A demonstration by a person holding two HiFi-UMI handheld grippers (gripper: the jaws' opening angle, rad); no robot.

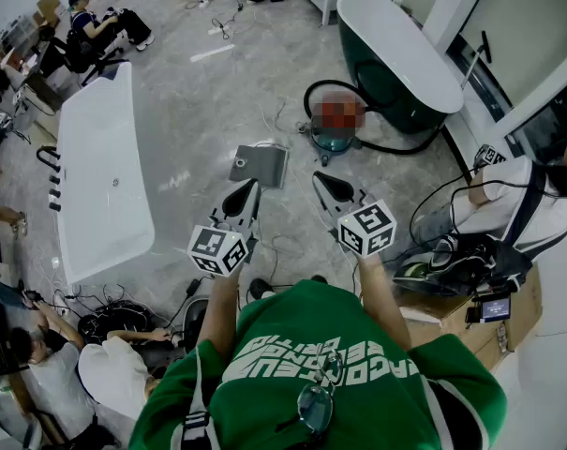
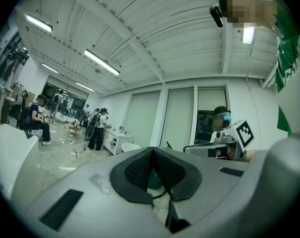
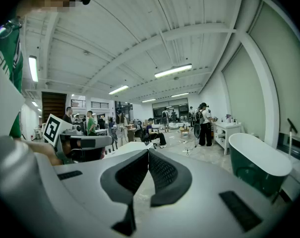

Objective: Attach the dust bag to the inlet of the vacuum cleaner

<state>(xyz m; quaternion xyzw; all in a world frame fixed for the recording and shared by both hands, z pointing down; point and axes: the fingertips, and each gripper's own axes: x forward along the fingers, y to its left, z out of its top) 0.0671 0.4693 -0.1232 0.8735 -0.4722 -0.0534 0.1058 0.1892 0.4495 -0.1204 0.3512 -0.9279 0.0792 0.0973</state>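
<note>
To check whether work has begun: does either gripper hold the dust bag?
No, the dust bag lies flat on the floor, and the left gripper and right gripper are shut with nothing between them.

The dust bag (image 1: 260, 165) is plain grey, on a pale grey, faintly marbled floor (image 1: 189, 111). At two o'clock from it, the vacuum cleaner (image 1: 332, 142) shows a teal base. A white bathtub (image 1: 100, 176) lies at nine o'clock. At one o'clock a dark green bathtub (image 1: 377, 87) has a white rim. The left gripper (image 1: 248, 186) and right gripper (image 1: 319, 178) are grey with black pads (image 3: 164, 175), and their cubes (image 1: 217, 249) are white with black squares. The shirt (image 1: 311, 345) is green with white lettering.
</note>
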